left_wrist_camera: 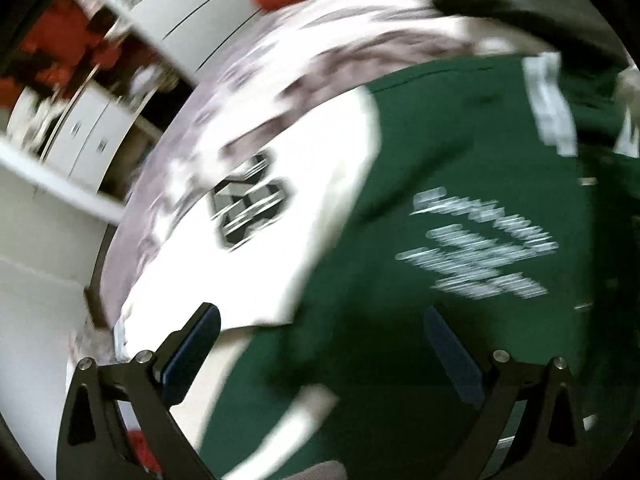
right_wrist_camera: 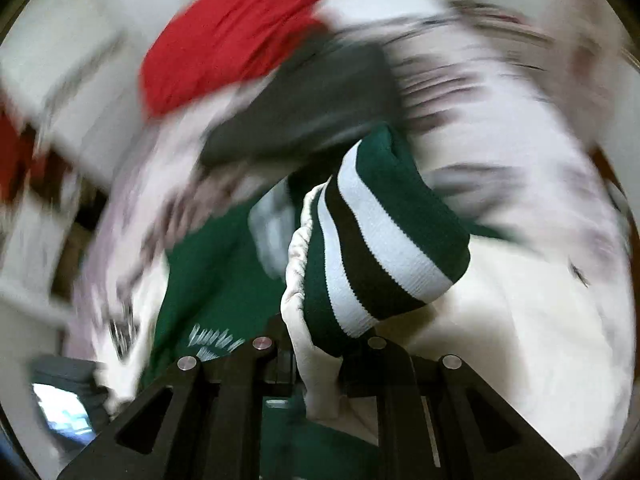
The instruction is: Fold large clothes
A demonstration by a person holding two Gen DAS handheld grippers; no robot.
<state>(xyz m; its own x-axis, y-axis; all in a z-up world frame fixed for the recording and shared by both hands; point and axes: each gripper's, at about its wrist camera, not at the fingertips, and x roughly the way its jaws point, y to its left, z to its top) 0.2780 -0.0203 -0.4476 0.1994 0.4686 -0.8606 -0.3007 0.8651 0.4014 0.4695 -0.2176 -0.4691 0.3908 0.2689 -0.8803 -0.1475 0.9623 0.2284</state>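
A: Item, left gripper (left_wrist_camera: pixel 320 352)?
B: Fingers apart, empty, above green jacket (left_wrist_camera: pixel 420 240) on patterned bedding (left_wrist_camera: pixel 224 120)
A: Right gripper (right_wrist_camera: pixel 320 364)?
B: Clamped on white sleeve (right_wrist_camera: pixel 316 368), striped cuff (right_wrist_camera: pixel 372 248) raised

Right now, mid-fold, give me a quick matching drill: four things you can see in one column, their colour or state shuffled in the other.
Things:
1. left gripper
2. right gripper
3. bundle behind the jacket
4. jacket body

States:
A. red
B. shut on striped cuff
C. open, holding nothing
D. green with white lettering

Pairs: 1-C, 2-B, 3-A, 4-D
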